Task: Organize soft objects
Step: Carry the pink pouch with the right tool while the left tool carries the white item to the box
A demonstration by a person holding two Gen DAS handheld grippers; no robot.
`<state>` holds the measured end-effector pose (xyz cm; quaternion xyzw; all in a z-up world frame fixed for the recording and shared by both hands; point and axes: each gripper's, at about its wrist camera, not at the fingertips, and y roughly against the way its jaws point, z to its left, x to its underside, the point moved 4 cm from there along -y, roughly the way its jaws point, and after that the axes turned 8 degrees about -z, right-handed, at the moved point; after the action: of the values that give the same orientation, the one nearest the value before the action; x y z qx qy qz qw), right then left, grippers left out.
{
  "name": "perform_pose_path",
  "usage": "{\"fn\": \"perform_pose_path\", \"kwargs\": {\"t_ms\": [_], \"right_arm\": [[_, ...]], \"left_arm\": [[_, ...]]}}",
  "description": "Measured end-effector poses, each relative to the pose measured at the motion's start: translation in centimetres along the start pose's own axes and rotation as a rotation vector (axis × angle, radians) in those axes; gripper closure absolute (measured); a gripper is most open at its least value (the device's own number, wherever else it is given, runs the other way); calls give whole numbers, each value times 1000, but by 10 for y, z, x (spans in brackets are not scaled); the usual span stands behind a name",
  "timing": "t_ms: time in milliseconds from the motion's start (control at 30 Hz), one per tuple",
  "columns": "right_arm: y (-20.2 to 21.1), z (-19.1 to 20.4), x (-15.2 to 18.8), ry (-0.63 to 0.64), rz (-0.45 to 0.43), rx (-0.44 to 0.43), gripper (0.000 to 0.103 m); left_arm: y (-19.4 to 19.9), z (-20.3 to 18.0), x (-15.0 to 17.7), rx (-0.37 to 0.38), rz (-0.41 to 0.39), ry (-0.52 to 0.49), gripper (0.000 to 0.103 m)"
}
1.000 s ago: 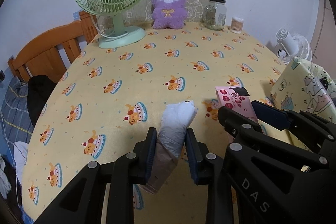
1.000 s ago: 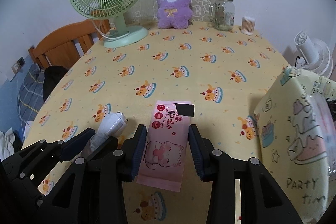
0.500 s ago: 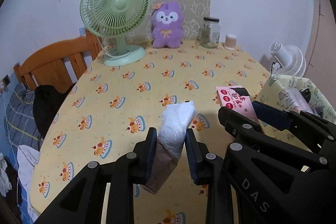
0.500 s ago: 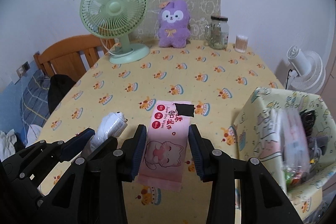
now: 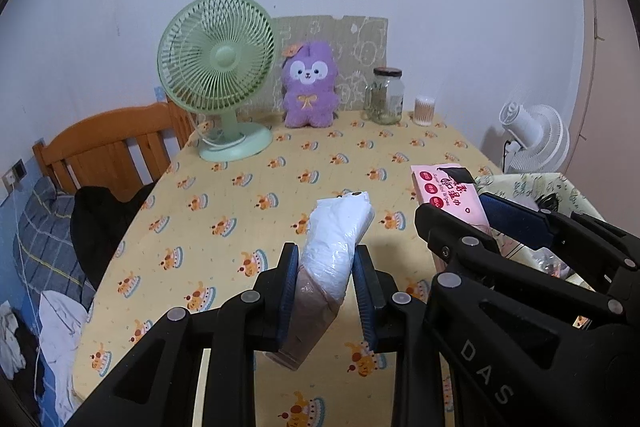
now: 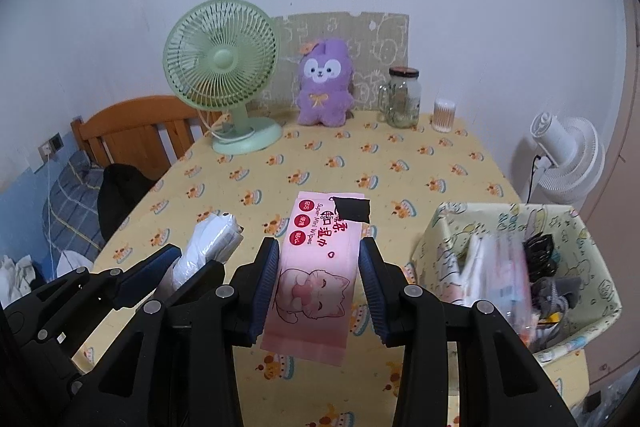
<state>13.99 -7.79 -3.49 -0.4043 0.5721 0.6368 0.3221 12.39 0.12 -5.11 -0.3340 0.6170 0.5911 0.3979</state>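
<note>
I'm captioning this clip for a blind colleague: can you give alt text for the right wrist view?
The right tool grips a pink pack of wipes above a yellow cake-print tablecloth, with the left tool beside it holding a white plastic-wrapped pack. A patterned bin of items sits at right; a green fan and purple plush stand at the far edge.

Your left gripper (image 5: 326,279) and right gripper (image 6: 318,279) side by side above the desk (image 5: 248,195), angled downward, fingers (image 5: 289,287) of each clamped on a soft pack.
</note>
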Motion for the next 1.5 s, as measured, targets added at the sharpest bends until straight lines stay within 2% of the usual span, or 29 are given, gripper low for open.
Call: {"fn": "perform_pose_path", "kwargs": {"t_ms": [667, 1067, 1500], "right_arm": [[36, -40, -14, -22, -56, 1, 59], [46, -81, -21, -22, -86, 74, 59], [49, -120, -24, -44, -102, 124, 59]], "left_arm": [[19, -46, -20, 43, -52, -27, 76], [11, -86, -33, 116, -79, -60, 76], [4, -122, -40, 160, -87, -91, 76]]}}
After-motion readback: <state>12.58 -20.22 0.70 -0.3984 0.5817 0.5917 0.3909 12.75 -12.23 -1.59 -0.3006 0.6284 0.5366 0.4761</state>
